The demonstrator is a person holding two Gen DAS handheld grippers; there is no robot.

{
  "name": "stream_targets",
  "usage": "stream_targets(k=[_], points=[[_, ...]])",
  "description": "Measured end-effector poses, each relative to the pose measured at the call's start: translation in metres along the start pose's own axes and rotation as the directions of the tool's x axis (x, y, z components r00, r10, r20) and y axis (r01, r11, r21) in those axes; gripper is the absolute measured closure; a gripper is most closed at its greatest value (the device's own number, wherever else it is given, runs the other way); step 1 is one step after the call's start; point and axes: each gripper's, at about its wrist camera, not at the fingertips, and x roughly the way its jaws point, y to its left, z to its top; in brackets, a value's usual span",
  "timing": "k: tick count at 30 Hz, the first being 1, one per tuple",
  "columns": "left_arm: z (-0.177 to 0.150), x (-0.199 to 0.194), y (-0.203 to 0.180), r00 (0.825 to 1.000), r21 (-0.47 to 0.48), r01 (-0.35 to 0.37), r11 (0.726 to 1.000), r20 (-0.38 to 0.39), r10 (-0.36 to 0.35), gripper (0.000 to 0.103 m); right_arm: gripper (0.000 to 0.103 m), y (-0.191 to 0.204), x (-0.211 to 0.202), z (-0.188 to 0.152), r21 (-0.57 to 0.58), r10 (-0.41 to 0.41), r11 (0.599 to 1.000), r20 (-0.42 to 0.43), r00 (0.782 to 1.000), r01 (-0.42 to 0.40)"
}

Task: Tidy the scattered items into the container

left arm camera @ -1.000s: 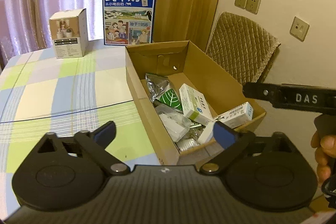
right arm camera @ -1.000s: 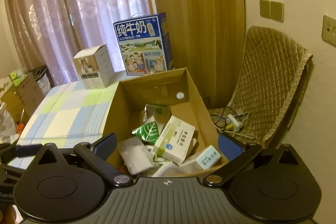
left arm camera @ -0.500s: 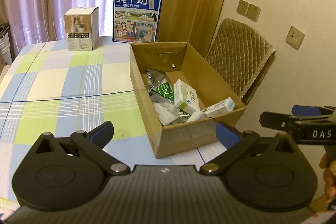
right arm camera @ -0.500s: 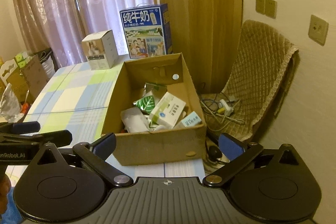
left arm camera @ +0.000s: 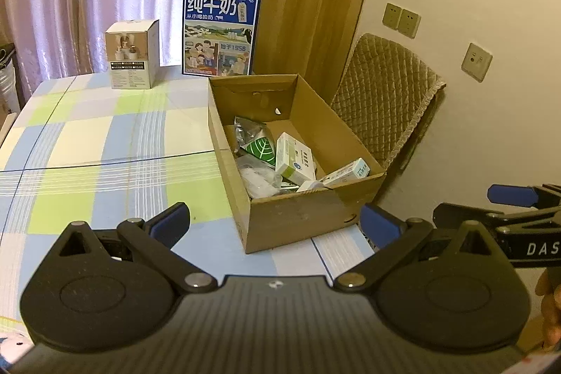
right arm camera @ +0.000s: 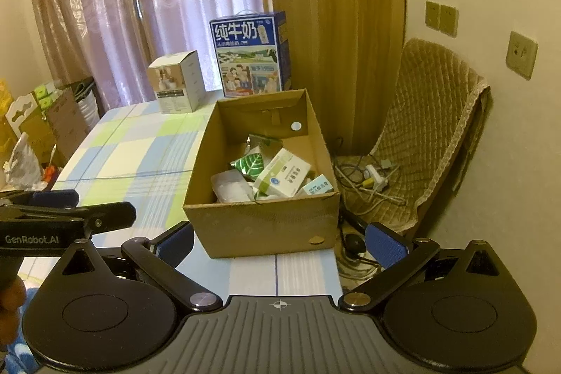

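An open cardboard box (left arm camera: pixel 301 216) stands at the right edge of the checked table; it also shows in the right wrist view (right arm camera: pixel 259 223). Inside lie a white and green medicine box (left arm camera: pixel 294 160), a green leaf packet (left arm camera: pixel 261 148), a small white and blue box (left arm camera: pixel 350 170), a silver foil packet (left arm camera: pixel 247 127) and clear plastic bags (left arm camera: pixel 257 179). My left gripper (left arm camera: pixel 275 221) is open and empty, in front of the box. My right gripper (right arm camera: pixel 280 242) is open and empty, also in front of the box.
A blue milk carton case (left arm camera: pixel 221 30) and a small white box (left arm camera: pixel 131 55) stand at the table's far edge. A padded chair (right arm camera: pixel 420 142) with cables on its seat is right of the table. Bags and boxes (right arm camera: pixel 38 125) sit on the floor at left.
Both grippers have pulled back and away from the cardboard box, which now looks smaller and farther. Both stayed open and empty.
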Motion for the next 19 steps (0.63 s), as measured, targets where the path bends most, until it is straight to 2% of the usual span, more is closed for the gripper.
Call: stream_targets(k=[19], points=[[-0.0006,-0.0013,0.0031,1.000,0.002,0.010,1.000,0.030,-0.010,0.001,0.002,0.0103,0.0057,-0.0017,-0.035,-0.001,0.999,-0.017,1.000,0.001]])
